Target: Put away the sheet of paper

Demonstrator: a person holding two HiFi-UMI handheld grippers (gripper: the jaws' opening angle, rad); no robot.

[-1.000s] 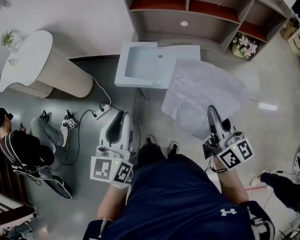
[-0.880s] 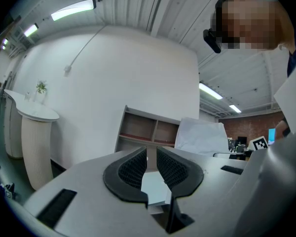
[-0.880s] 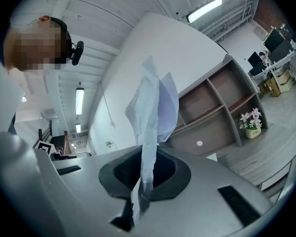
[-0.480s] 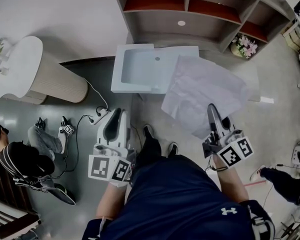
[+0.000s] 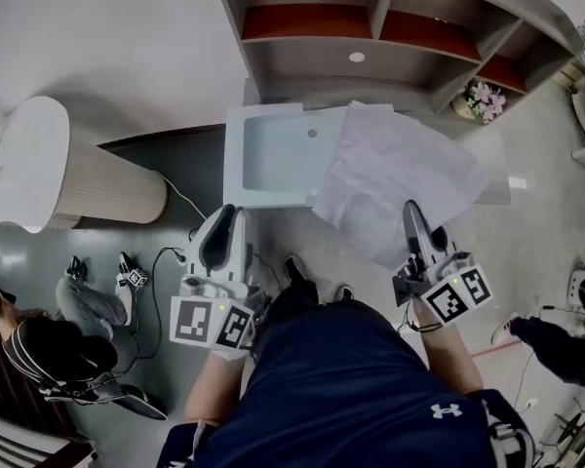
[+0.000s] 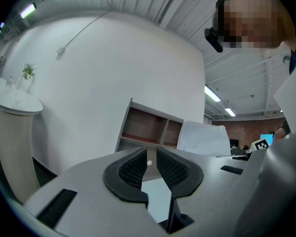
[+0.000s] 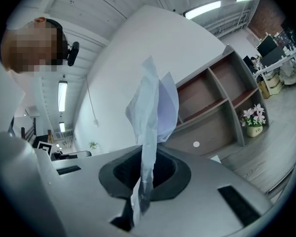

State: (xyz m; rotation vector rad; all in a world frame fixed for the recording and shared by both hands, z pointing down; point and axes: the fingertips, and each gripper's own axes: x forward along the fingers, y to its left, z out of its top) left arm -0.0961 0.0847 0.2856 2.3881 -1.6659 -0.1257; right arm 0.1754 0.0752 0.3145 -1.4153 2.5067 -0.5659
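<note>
The sheet of paper (image 5: 400, 174) is white and crumpled and hangs out in front of me, above the floor. My right gripper (image 5: 410, 211) is shut on its near corner. In the right gripper view the sheet (image 7: 153, 102) rises upright from the closed jaws of the right gripper (image 7: 144, 169). My left gripper (image 5: 228, 213) is held to the left, apart from the paper. In its own view the left gripper (image 6: 151, 154) has a narrow gap between the pads (image 6: 133, 169) with nothing in it. The paper (image 6: 202, 137) shows off to its right.
A pale shallow tray (image 5: 268, 154) lies ahead, its right part covered by the sheet in the head view. Behind it stands an open shelf unit (image 5: 370, 27) with red-brown boards. A round white table (image 5: 29, 154) is at left, a flower pot (image 5: 483, 98) at right, cables (image 5: 166, 256) on the floor.
The tray and shelf have slid lower and closer in the head view, and the round table has drifted left. Both grippers keep their pose, with the paper still in the right one.
</note>
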